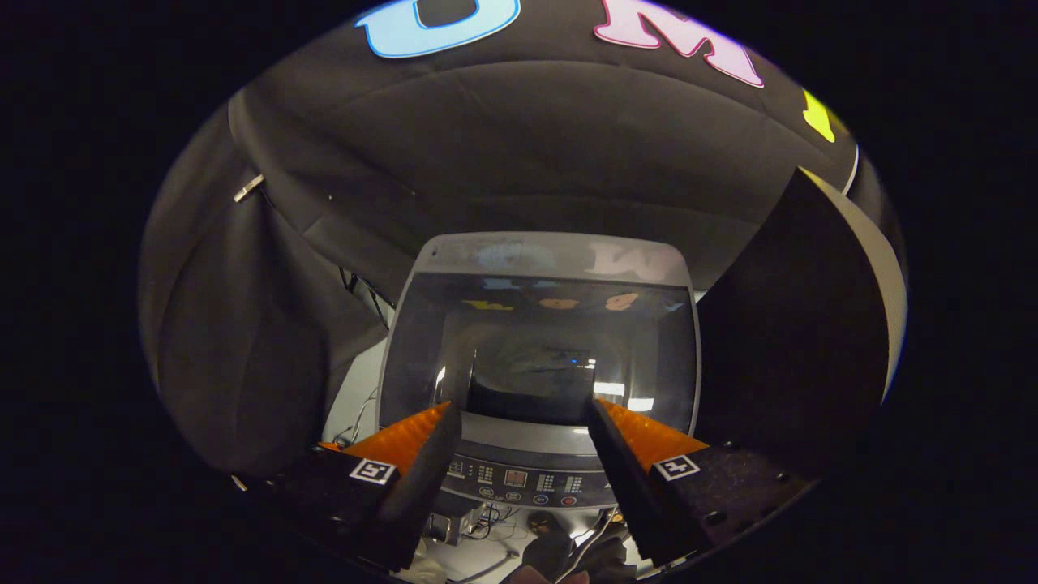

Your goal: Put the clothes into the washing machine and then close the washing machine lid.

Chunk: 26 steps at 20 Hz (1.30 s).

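Gripper view is looking down over a top-loading washing machine (538, 357), with the claw (523, 426) hovering above its front edge, fingers spread wide apart and pinching nothing. Between and just beyond the fingertips (438, 422) the machine's glossy dark lid (535, 324) is lying shut, mirroring lights and coloured shapes from the booth. Under the gap between the fingers, the control panel (519, 480) is showing rows of small buttons and a tiny display, but its writing is too small to read. Each finger is carrying a square black-and-white marker tag (372, 471). Clothes cannot be made out anywhere around the machine. Below the panel, loose cables (495, 519) are trailing over a pale floor (357, 397). A dark panel with a pale edge (803, 324) is standing beside the machine, on the right finger's side.
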Motion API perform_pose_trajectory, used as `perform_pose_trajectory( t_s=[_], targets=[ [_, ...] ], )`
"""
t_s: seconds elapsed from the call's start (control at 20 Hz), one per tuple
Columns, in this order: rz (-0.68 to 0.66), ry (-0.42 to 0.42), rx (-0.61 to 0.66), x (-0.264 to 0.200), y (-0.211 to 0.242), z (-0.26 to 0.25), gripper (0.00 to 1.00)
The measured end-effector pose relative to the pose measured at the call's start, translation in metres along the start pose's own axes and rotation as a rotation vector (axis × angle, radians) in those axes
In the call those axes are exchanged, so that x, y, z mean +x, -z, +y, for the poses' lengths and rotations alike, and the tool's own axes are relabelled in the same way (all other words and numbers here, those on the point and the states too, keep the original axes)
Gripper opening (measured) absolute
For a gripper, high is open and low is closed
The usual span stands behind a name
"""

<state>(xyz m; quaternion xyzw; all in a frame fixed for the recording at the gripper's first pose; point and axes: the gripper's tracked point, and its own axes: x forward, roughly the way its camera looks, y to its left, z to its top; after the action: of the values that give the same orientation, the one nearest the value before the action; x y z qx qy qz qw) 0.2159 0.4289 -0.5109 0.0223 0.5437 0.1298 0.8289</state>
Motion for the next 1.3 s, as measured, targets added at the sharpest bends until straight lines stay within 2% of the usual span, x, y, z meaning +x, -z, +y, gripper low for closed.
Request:
perform_pose_trajectory(
  t_s=[0.5,0.65,0.85,1.3],
  targets=[
    [-0.191,-0.019,0.016,-0.073,-0.075,-0.019,0.99],
    [-0.257,-0.009,-0.017,-0.098,-0.098,-0.028,0.99],
    [-0.354,-0.021,-0.034,-0.141,-0.128,-0.034,0.99],
    [-0.590,-0.041,0.014,-0.255,-0.192,-0.062,0.99]
  ],
)
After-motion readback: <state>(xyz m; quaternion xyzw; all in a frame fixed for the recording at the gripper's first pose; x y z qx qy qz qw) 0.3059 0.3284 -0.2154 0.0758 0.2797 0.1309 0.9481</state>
